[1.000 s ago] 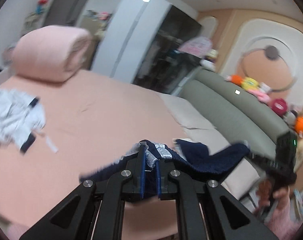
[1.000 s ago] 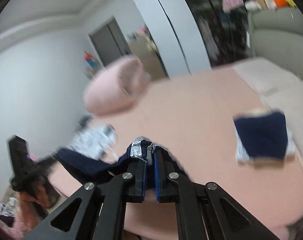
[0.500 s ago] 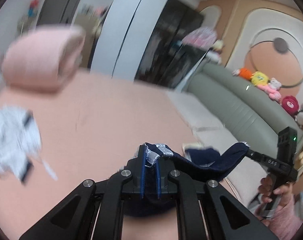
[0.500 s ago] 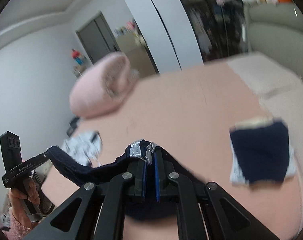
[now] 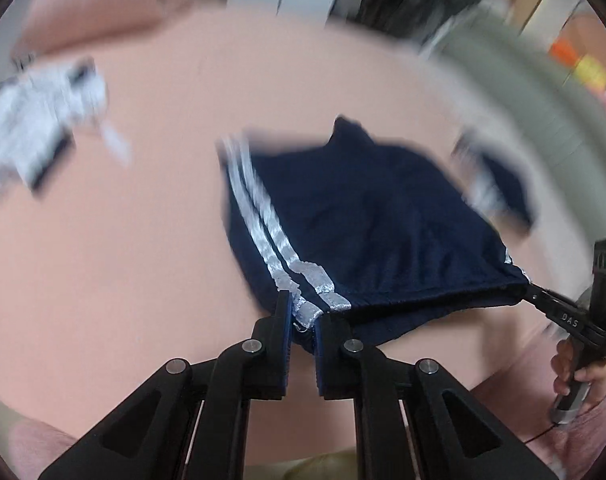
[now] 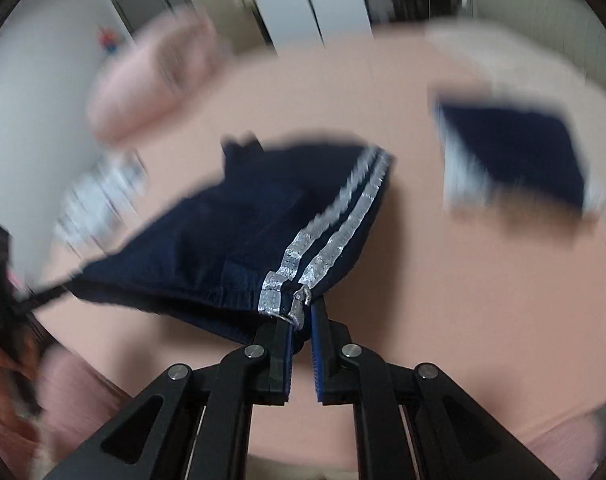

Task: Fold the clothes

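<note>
The left gripper was clenched on one waistband corner of the navy shorts, right at the two silver side stripes, and the right gripper pinched the opposite corner in the same way. Half a second before, the garment had hung bunched between the two tools above the bed; now both wrists had tipped downward and the waistband was drawn taut along the bed's near edge. The legs had swung out away from the person over the pink sheet. I judged this to be the laying-out step, the shorts about to be spread flat so that folding could begin. Whether the hem already touched the sheet could not be told through the blur.

Counted: two grippers and one pair of shorts in hand. One folded navy garment lay toward the bed's far right side. One crumpled black-and-white garment lay near its left edge. One rolled pink blanket sat at the far left corner.
</note>
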### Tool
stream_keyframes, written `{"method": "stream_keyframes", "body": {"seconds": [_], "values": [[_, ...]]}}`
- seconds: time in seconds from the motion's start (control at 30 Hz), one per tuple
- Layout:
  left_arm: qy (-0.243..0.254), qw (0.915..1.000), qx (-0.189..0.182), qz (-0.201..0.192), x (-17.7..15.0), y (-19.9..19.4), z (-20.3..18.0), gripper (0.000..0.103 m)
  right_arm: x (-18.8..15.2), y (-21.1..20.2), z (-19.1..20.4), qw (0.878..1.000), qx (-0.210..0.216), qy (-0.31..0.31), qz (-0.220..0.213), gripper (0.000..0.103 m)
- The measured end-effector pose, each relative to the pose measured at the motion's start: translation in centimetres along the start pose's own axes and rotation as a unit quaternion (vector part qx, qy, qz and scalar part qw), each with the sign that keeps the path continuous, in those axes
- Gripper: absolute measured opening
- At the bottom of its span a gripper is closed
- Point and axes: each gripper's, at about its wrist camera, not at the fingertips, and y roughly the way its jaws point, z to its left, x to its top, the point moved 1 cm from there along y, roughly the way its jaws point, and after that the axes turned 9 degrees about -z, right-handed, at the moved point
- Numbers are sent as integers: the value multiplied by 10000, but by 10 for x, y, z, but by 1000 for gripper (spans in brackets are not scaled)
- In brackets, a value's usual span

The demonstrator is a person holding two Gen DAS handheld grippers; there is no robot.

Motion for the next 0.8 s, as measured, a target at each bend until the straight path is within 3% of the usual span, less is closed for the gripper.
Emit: {"method": "stream_keyframes", "body": {"seconds": [0.07,0.23,0.37,0.57,0.8], "values": [[27,9997,109,229,-13,20,2,8,-26,36,-7,9988,-95,63,481,8],[150,9996,147,213,-20,24,-1,8,-31,30,-9,9992,-14,184,353,8],[91,9996,-60,265,-26,14,-1,7,-36,24,-11,9993,51,281,251,8],[238,9986,-187,433,-54,-9,-5,7,-45,-6,-8,9985,138,384,372,8],[490,9962,-71,721,-82,-16,-13,8,-66,-17,5,9976,-219,157,632,9]]}}
